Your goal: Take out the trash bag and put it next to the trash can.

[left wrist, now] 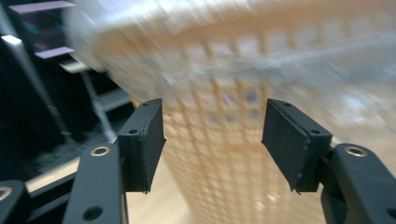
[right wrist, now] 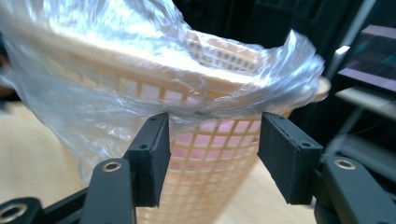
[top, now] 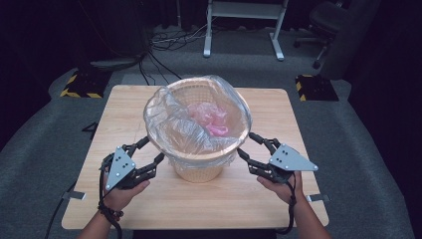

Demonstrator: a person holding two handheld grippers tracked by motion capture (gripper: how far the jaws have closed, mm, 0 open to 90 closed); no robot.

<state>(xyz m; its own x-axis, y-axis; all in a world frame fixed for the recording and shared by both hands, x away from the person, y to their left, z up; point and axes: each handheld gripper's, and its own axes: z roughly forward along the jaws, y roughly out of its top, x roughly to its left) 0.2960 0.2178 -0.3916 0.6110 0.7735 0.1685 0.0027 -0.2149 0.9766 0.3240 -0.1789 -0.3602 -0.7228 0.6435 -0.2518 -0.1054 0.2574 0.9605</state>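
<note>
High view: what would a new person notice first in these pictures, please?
A lattice basket lined with a clear plastic bag stands mid-table, with something pink inside. The left gripper and right gripper flank it, jaws open, close beside its rim. Behind the table are cables on the grey floor.

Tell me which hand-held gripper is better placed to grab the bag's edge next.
Right, probably. The right hand-held gripper has open jaws just under the clear bag's overhanging edge on the basket. The left hand-held gripper, also open, faces bare lattice lower down.
</note>
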